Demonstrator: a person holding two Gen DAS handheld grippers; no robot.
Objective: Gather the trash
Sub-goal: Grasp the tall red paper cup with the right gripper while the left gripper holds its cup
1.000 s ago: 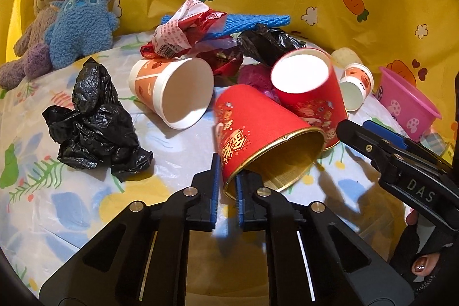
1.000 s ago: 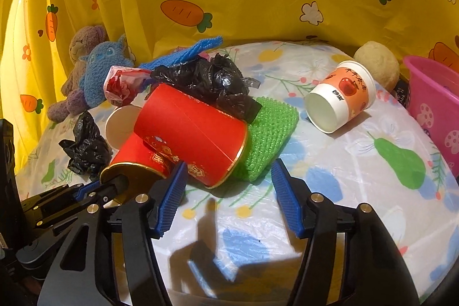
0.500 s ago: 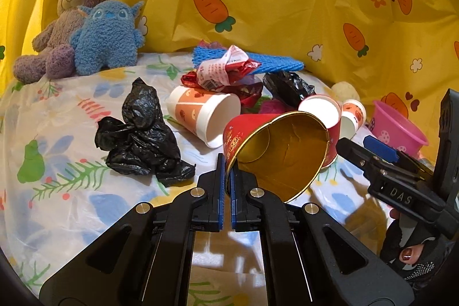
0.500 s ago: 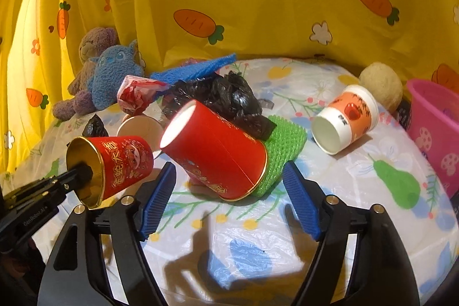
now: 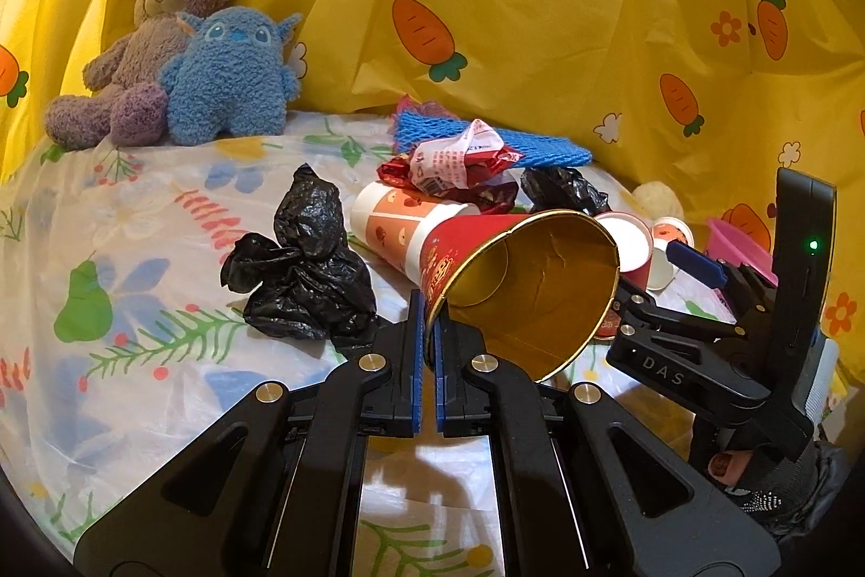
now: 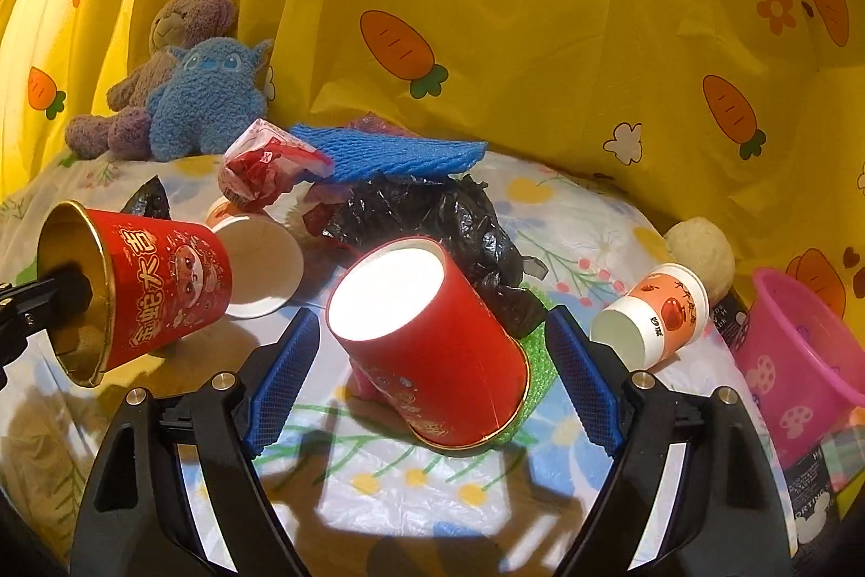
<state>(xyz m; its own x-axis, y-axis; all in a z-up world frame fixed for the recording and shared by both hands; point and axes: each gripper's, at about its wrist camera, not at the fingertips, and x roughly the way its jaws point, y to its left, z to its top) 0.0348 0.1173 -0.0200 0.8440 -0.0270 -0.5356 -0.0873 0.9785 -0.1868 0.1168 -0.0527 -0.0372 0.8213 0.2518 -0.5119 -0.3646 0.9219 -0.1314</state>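
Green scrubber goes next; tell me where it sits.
Right wrist view, centre: the green scrubber lies on the tablecloth, under the tipped red cup and the black bag.

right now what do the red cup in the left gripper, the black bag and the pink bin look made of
Red cup: looks like coated paper, glossy print outside, gold lining that is dented near the rim. Black bag: thin plastic film, crumpled with shiny creases. Pink bin: seemingly moulded plastic, smooth and slightly translucent, with a rolled rim.
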